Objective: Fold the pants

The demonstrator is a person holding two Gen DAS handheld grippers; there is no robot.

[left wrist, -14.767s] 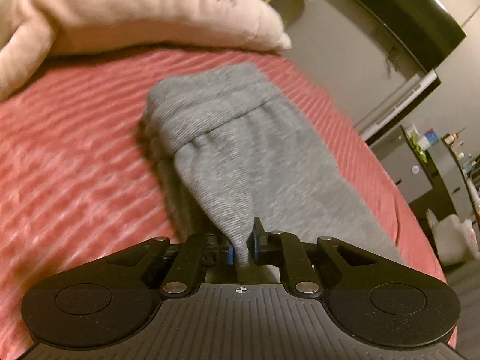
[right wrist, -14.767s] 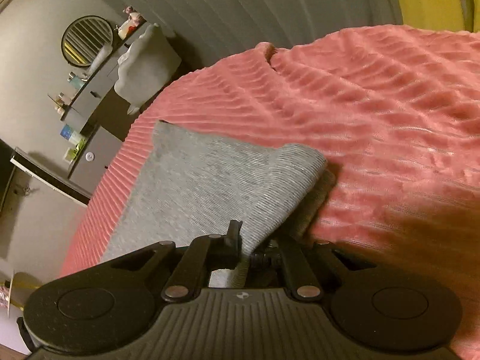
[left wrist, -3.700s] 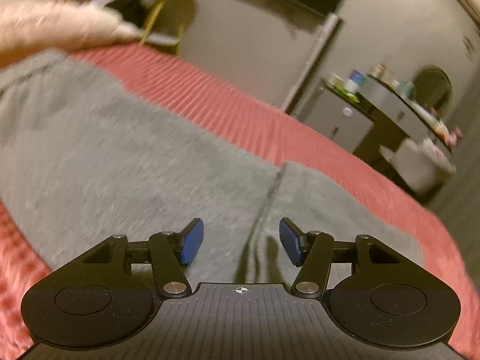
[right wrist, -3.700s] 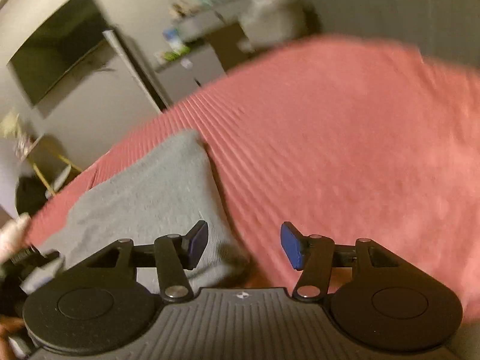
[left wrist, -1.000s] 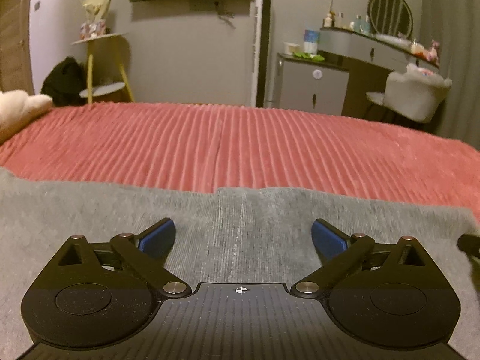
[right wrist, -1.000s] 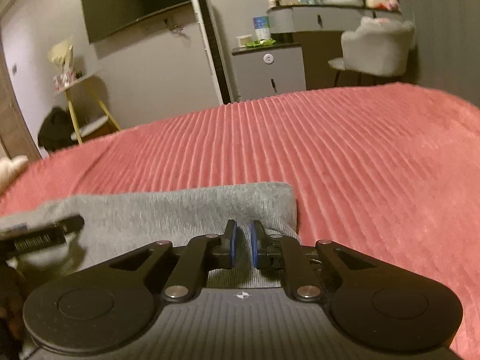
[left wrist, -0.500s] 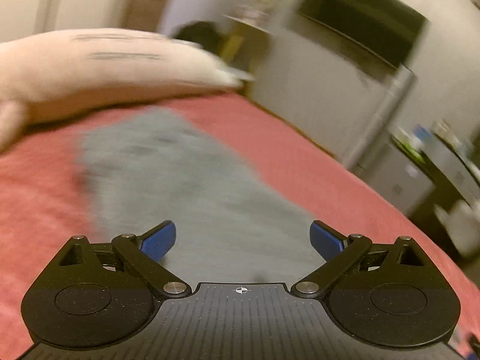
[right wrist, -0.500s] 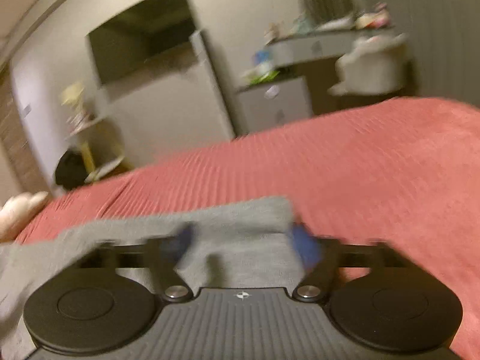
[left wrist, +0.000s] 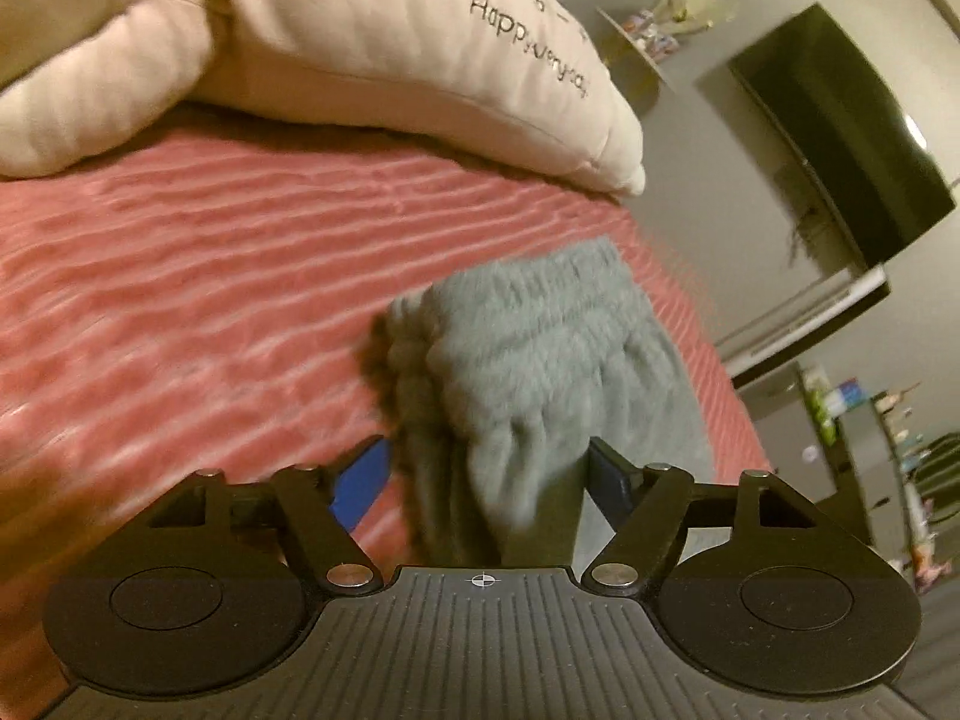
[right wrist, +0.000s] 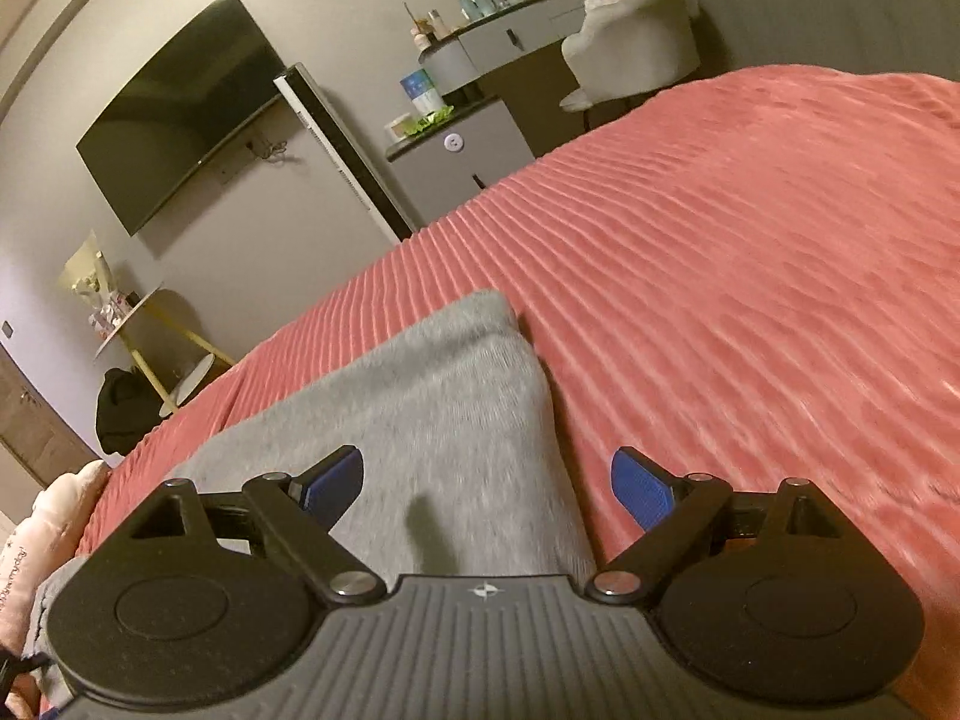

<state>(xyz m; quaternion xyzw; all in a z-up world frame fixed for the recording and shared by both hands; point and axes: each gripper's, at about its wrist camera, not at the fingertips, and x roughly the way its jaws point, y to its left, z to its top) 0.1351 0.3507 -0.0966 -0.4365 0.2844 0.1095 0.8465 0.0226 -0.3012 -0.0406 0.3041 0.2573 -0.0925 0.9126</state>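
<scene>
The left tongs (left wrist: 486,480) stand wide apart around the gathered waistband of the grey pants (left wrist: 540,360), gripping nothing; the cloth bunches up between the blue pads without being pinched. The pants lie on the red bed (left wrist: 180,300), near its far edge, with the cream pillow (left wrist: 360,60) beyond them toward the head. The right tongs (right wrist: 486,486) are also spread open, hovering over the other end of the pants (right wrist: 432,408), whose corner points toward the far edge. The fold looks partly made; the next move likely calls for closing on both ends and bringing one over the other. Open bed stretches to the right, giving room; the far edge sits close
</scene>
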